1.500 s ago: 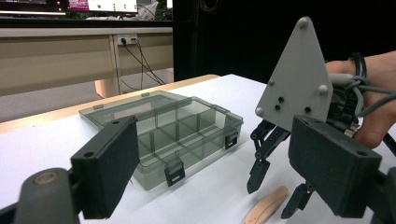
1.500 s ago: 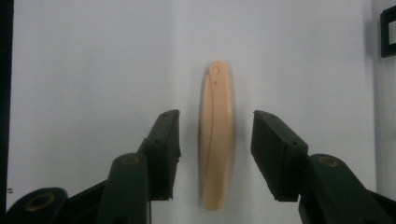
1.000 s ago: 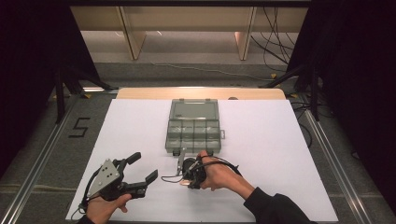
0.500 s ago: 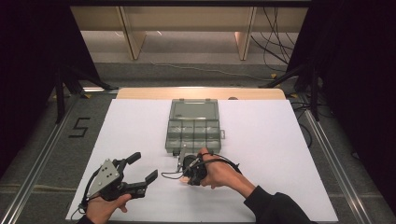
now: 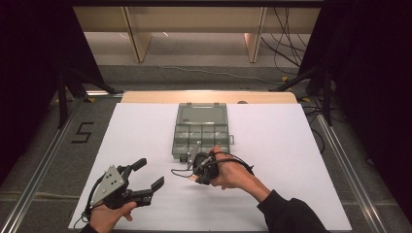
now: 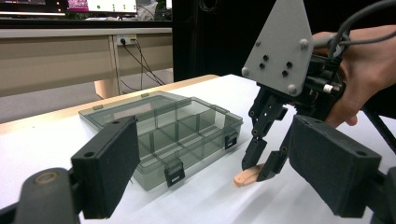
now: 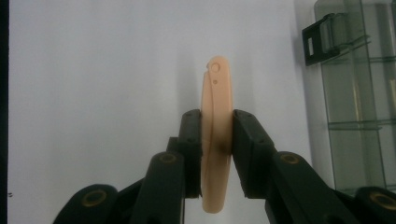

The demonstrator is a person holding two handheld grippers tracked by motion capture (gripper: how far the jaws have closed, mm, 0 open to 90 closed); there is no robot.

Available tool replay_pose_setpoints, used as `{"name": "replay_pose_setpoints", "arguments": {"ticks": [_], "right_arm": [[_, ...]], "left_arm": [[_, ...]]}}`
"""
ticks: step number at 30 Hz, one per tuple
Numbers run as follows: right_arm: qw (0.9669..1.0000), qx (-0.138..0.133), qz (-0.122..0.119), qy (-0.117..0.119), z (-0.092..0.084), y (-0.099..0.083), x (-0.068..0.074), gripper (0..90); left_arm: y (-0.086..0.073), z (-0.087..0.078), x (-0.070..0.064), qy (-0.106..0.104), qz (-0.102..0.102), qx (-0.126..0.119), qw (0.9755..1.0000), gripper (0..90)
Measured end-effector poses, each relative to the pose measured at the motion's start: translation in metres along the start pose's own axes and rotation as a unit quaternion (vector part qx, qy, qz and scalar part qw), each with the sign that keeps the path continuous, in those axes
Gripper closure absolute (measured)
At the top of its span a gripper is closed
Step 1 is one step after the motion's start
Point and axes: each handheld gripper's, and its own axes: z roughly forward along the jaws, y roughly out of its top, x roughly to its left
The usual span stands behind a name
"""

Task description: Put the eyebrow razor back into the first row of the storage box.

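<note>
Near the front of the white tabletop [image 5: 145, 126], just short of the clear compartment box [image 5: 201, 131], the right gripper [image 5: 194, 170] has closed its jaws the last little way since a second ago, and they now pinch a flat, peach-coloured plastic piece [image 7: 215, 135] edge-on between the pads. Compared with the earlier picture, the right hand [image 5: 232, 174] sits slightly higher and a touch closer to the box. From the left gripper view, the piece's [image 6: 247, 176] free end is close to or just touching the tabletop while the right gripper [image 6: 264, 163] points steeply down at it, its grey three-cornered plate facing outward and the hand wrapped around the body behind. The left gripper [image 5: 145, 182] has not shifted: it lies low at the near left, held by the left hand [image 5: 109, 216], jaws spread wide with nothing between them, aimed across toward the box and the other hand.

The box [image 6: 163, 135] lies flat with its lid swung back, smoky transparent walls dividing it into compartments, two black latches along its near edge. The tabletop is a white sheet over a pale wooden board. Beyond it stand light wooden furniture legs on a grey floor with loose cables, dark curtains to both sides, and a "5" marked on the floor at left.
</note>
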Motion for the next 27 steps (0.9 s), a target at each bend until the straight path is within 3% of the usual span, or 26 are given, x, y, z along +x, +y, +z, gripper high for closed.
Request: {"name": "replay_pose_setpoints", "arguments": {"ticks": [19,21,25,27], "right_arm": [[0.9990,-0.028,0.002,-0.036,-0.025,0.001,-0.018,74.3],[0.9989,-0.033,0.012,-0.033,-0.027,0.002,-0.019,74.3],[0.9986,-0.034,0.006,-0.041,-0.030,0.002,-0.023,74.2],[0.9985,-0.037,0.014,-0.037,-0.030,0.002,-0.024,74.3]], "left_arm": [[0.000,0.000,0.000,0.001,-0.001,0.000,1.0000,16.5],[0.000,0.000,0.000,0.001,-0.001,0.000,1.0000,16.4],[0.000,0.000,0.000,0.001,-0.001,0.001,1.0000,16.5],[0.000,0.000,0.000,0.001,-0.001,0.001,1.0000,16.5]]}}
